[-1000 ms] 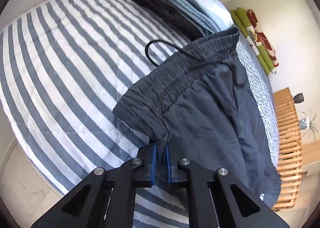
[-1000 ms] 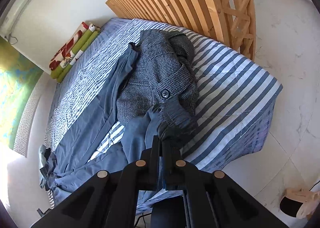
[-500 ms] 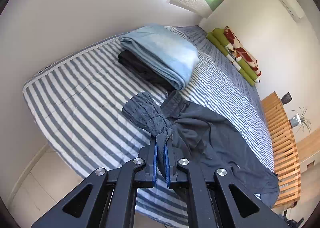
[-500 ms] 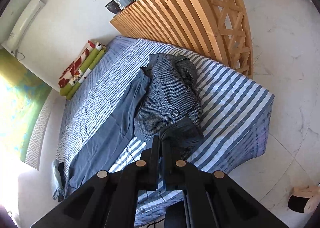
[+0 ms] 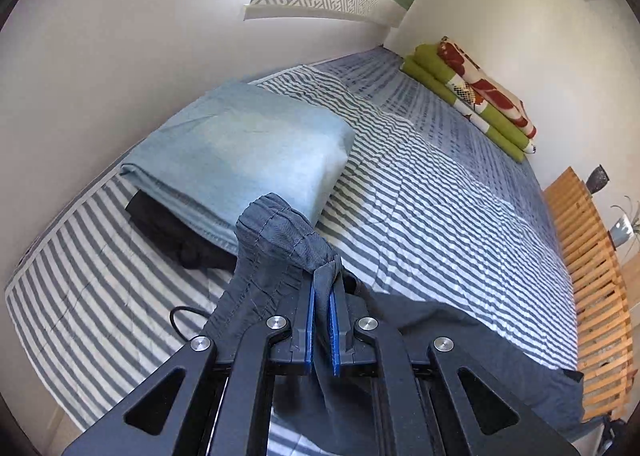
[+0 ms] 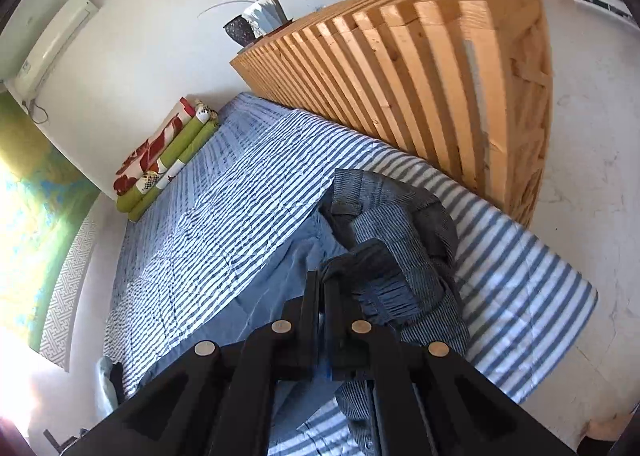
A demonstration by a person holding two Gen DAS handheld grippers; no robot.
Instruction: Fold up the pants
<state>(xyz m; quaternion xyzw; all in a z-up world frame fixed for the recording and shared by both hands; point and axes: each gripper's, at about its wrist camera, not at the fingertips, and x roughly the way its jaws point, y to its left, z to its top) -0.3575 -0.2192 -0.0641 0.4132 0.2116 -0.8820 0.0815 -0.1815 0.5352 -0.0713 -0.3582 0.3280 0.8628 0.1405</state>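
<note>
Dark blue-grey pants hang stretched between my two grippers above a striped bed. My left gripper is shut on a bunched corner of the elastic waistband, and the cloth trails to the right and down. In the right wrist view my right gripper is shut on the other gathered end of the pants, with the rest of the fabric spreading left across the bed. A black drawstring loop dangles at the left.
A folded light blue garment lies on a black one at the bed's left end. A grey checked jacket lies near the wooden slatted headboard. Green and red rolled bedding rests along the far wall.
Both grippers have risen and tilted up with the pants. The cloth now hangs lower in view, and more of the walls and far bed shows.
</note>
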